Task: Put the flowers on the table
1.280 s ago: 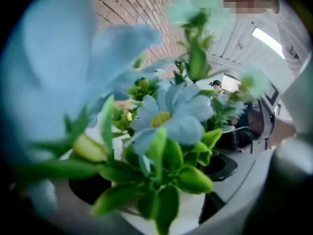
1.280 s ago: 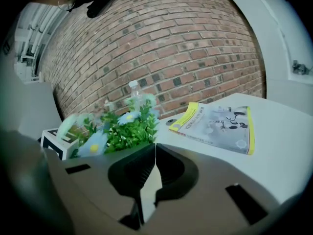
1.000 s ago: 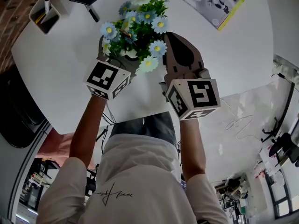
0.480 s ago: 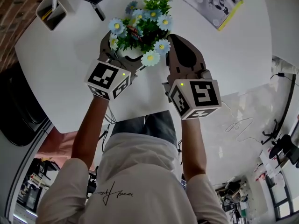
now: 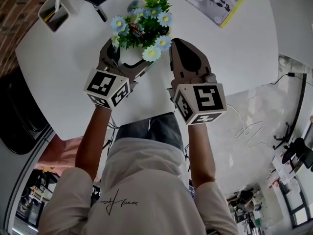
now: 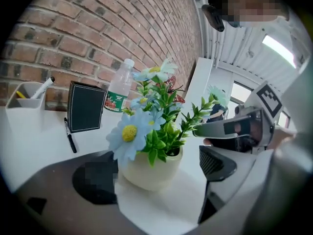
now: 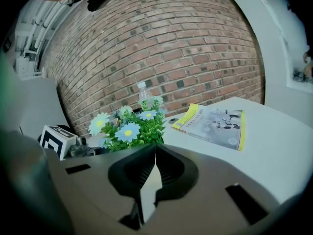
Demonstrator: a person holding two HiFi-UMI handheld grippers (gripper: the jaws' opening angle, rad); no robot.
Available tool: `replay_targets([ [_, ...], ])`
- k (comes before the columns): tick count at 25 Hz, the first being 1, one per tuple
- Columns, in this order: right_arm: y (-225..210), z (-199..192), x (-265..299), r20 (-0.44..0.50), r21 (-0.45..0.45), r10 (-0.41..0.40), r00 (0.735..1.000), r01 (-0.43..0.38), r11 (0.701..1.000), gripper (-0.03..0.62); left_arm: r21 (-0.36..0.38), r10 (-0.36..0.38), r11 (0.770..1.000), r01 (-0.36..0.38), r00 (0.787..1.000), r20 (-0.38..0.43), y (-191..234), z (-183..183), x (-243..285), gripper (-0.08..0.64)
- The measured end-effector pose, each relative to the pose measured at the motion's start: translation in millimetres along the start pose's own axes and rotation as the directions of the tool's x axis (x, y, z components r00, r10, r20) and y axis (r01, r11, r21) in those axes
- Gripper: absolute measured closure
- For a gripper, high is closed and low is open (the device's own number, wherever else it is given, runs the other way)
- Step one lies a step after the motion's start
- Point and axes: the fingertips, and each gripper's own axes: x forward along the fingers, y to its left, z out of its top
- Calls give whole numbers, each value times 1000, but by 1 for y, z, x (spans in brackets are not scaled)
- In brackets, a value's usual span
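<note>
brick wall [image 7: 171,48]: we've got it running along the far side of the desk, biggest thing in both gripper views
desk [image 5: 63,72]: white, rounded edge, everything else sits on it
booklet [image 7: 215,124]: yellow-edged, cartoon cover, lying flat towards the back of the desk, off to the right of the flowers and well apart from them
left hand-held gripper [image 5: 123,60]: jaws spread wide, one on either side of the pot; as far as we can see neither one is pressing on it
right hand-held gripper [image 7: 155,151]: jaws closed tip to tip with nothing in them, sitting just to the right of the flowers
flowers [image 5: 141,21]: pale blue daisies with yellow centres and green leaves, upright, near the middle of the desk
pot [image 6: 149,173]: small cream round one holding the flowers; from the left gripper view we'd say its base is down on the desk, right between that gripper's jaws
black stand [image 6: 85,106]: a dark upright panel behind and left of the flowers
bottle [image 6: 119,89]: clear plastic, white cap, red and green label, standing by the wall behind the flowers
pen cup [image 5: 55,14]: white, rectangular, far left corner of the desk, a few pens in it
marker [image 6: 70,136]: black, lying flat on the desk just in front of the black stand
</note>
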Motion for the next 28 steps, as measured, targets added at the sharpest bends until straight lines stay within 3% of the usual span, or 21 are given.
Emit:
replay_targets([
  [6, 0, -2, -14, -5, -11, -13, 1000, 13, 1000, 568, 45, 8, 999, -7, 1000, -21, -10, -6, -13, 50],
  [15, 4, -3, -44, -11, -47, -16, 1000, 16, 999, 568, 37, -2, 999, 4, 999, -39, -34, -17, -39, 132],
  [24, 14, 0, -75, 0, -52, -3, 1000, 3, 999, 568, 57, -20, 998, 21, 1000, -14, -64, -9, -61, 233],
  [28, 24, 2, -88, 3, -49, 18, 1000, -18, 999, 568, 69, -26, 997, 26, 1000, -2, -79, -3, -70, 241],
])
